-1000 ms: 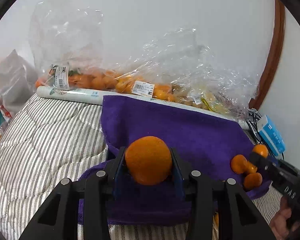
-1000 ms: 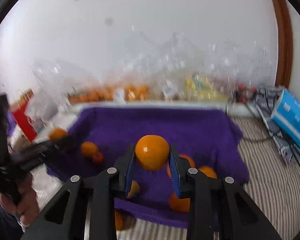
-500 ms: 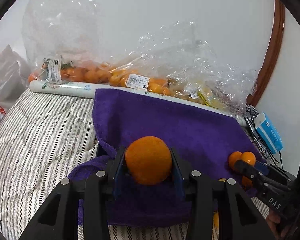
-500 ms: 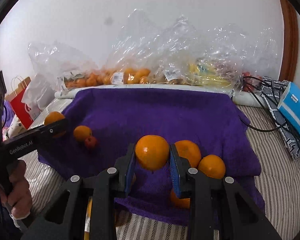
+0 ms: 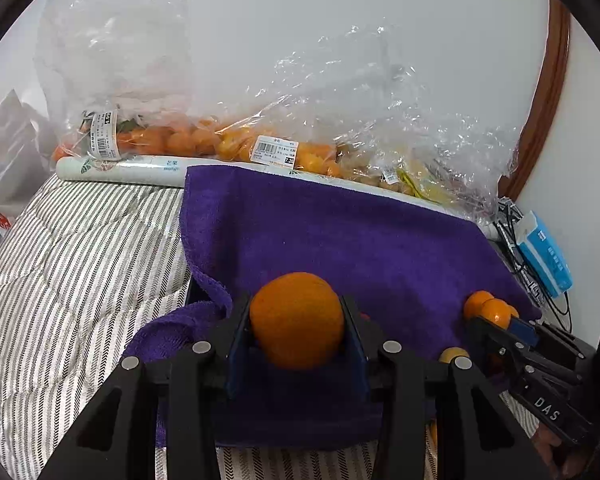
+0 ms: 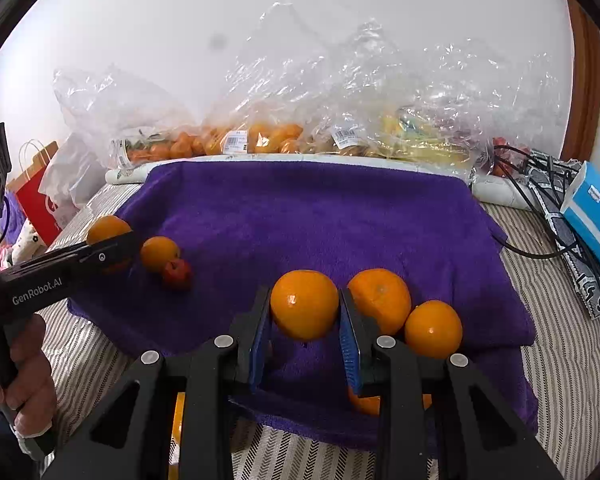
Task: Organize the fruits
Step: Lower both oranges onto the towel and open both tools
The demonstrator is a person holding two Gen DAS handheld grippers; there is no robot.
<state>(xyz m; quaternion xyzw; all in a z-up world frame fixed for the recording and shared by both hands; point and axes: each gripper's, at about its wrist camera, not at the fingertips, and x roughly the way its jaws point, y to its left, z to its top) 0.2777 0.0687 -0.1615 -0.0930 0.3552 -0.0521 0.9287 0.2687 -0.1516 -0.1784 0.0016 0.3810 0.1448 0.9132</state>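
Clamped across the middle in each gripper, left (image 5: 298,322) and right (image 6: 305,306), above the towel's (image 6: 300,216) near edge on the bed (image 5: 72,248): one orange (image 5: 297,319) apiece, round, light, probably soft-skinned, likely to roll.

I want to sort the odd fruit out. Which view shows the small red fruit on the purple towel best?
The right wrist view: the small red fruit lies in plain sight on the purple towel, touching a small orange. In the left wrist view I cannot make it out; the left hand-held gripper and its orange fill the foreground.
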